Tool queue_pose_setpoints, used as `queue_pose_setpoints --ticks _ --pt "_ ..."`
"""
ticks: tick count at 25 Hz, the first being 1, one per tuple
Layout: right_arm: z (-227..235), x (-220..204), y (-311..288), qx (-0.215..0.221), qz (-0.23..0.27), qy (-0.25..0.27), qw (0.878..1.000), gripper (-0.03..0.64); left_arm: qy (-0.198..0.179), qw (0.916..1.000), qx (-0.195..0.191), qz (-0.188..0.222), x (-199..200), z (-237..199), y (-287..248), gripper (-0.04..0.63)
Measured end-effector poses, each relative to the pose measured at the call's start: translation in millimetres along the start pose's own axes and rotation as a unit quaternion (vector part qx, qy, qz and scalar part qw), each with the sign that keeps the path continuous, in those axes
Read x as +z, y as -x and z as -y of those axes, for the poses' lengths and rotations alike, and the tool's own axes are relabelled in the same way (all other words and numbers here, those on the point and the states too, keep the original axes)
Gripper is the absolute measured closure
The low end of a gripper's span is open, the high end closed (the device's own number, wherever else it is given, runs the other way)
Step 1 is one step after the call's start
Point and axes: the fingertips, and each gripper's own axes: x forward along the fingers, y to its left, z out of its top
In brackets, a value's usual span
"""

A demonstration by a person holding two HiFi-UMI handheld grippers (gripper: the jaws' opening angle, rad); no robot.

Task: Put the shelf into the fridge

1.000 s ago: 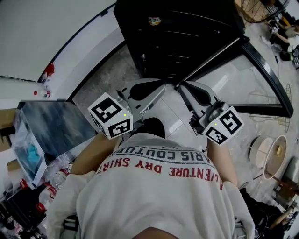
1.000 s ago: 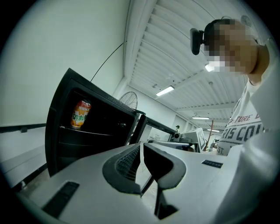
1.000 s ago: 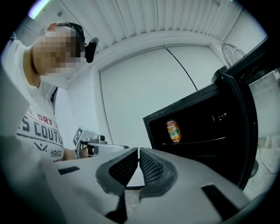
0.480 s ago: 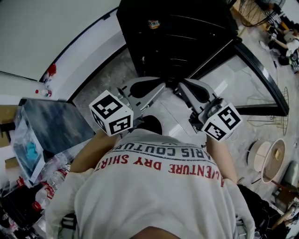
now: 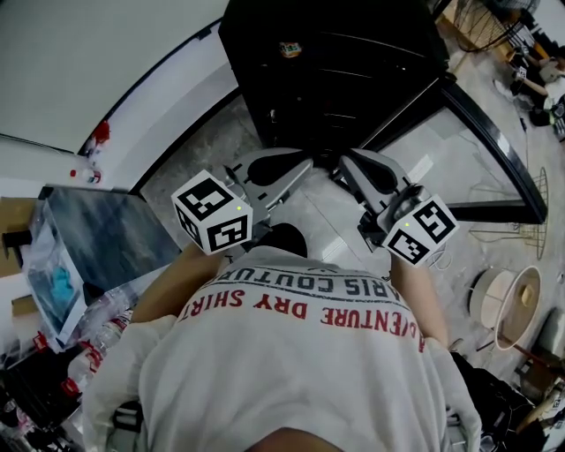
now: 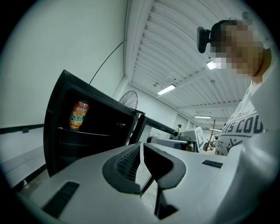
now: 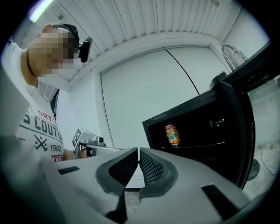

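The black fridge (image 5: pixel 353 71) stands open right ahead of me, its door (image 5: pixel 508 154) swung out to the right. An orange can (image 5: pixel 290 48) stands on an upper ledge inside (image 6: pixel 78 115) (image 7: pixel 172 134). A thin wire rack (image 5: pixel 523 228), perhaps the shelf, lies on the floor beyond the door. My left gripper (image 5: pixel 307 164) (image 6: pixel 141 151) and right gripper (image 5: pixel 341 164) (image 7: pixel 138 159) are side by side just before the fridge, tips nearly meeting. Both are shut, and I see nothing between the pads of either.
A dark glossy box (image 5: pixel 101 234) with plastic bottles (image 5: pixel 97 327) beside it stands at my left. Round wooden pieces (image 5: pixel 512 300) and clutter lie at the right. A fan (image 5: pixel 481 22) is behind the fridge. A white wall (image 5: pixel 79 71) runs along the left.
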Motion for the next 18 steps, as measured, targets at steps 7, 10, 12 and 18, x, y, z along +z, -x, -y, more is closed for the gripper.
queue_pose_setpoints --ticks 7,10,12,18 --pt "11 -9 1 -0.005 -0.004 -0.021 1.0 0.588 0.007 0.9999 0.004 -0.01 -6 -7 -8 0.548" --pt "16 -12 0 -0.007 -0.005 -0.025 1.0 0.588 0.011 0.9998 0.006 -0.012 -9 -13 -12 0.548" --pt "21 -14 -1 -0.008 -0.006 -0.029 1.0 0.588 0.014 0.9998 0.008 -0.013 -11 -17 -15 0.548" --pt "32 -17 -5 -0.008 -0.009 -0.035 0.999 0.588 0.018 0.9997 0.012 -0.013 -12 -29 -22 0.548"
